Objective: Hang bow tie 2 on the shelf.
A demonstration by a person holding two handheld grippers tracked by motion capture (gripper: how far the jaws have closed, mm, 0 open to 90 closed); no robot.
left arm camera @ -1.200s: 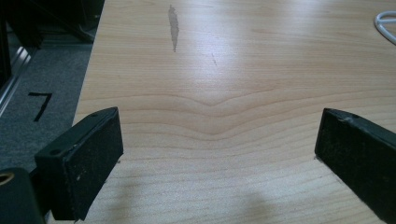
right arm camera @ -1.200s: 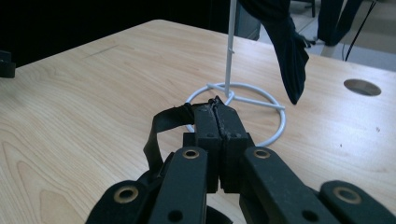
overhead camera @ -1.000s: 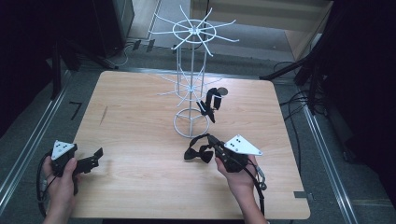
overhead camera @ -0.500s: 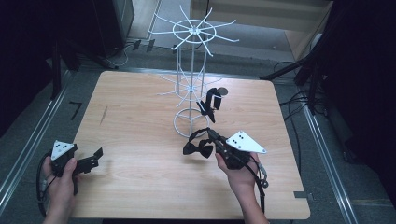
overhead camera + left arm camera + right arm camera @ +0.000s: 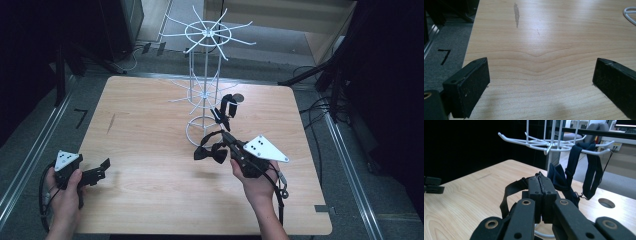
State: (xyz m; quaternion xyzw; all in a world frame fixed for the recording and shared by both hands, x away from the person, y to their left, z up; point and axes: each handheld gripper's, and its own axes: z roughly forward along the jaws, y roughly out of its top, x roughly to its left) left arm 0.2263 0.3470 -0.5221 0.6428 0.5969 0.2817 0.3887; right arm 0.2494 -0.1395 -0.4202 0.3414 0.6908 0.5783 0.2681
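High view, left to right: your left gripper (image 5: pixel 102 167) rests at the table's (image 5: pixel 150 200) near left edge, jaws wide apart, holding nothing. Your right gripper (image 5: pixel 226 137), clamped on a bow tie's (image 5: pixel 210 154) strap, holds it beside the wire rack (image 5: pixel 205 95); your hand hides the gripper's body.

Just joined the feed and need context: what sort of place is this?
Probably a lab or data-recording room, not a shop: a bare wooden table with one white wire rack, dark surroundings, floor rails and loose cables.
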